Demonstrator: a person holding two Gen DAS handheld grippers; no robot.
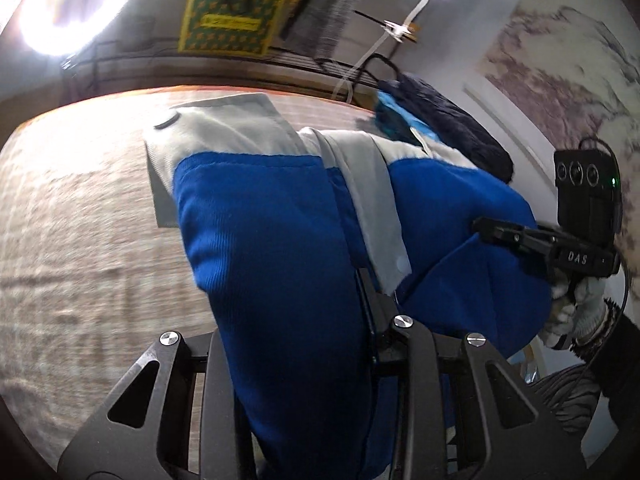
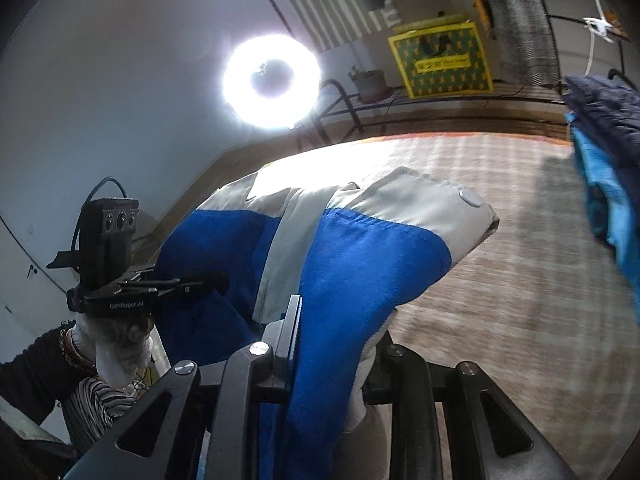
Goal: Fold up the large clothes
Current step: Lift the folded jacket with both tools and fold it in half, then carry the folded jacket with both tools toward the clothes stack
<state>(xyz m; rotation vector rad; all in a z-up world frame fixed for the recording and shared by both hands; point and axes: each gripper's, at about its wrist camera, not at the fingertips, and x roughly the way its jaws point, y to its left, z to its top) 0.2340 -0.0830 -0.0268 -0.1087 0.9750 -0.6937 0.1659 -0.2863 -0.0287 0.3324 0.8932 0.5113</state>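
Blue-and-grey fabric of the jacket (image 1: pixel 272 248) fills the lower centre of the left wrist view, running from the bottom edge up to mid-frame; the same jacket (image 2: pixel 360 264) rises from the bottom centre of the right wrist view. Beneath and behind it, the woven table covering (image 1: pixel 80 240) spreads across the left half of the left view and the right half of the right view. A pile of dark and light-blue clothes (image 2: pixel 608 160) occupies the right edge of the right view, near the table's far side. The left gripper (image 2: pixel 216 282), at left centre of the right view, is held by a white-gloved hand (image 2: pixel 116 344); its narrowly set jaws pinch a blue fold of the jacket. The right gripper (image 1: pixel 486 230), at right centre of the left view, likewise clamps blue cloth between nearly closed jaws. A ring light (image 2: pixel 272 80) glows at upper centre, beside a yellow-green box (image 2: pixel 442 60).
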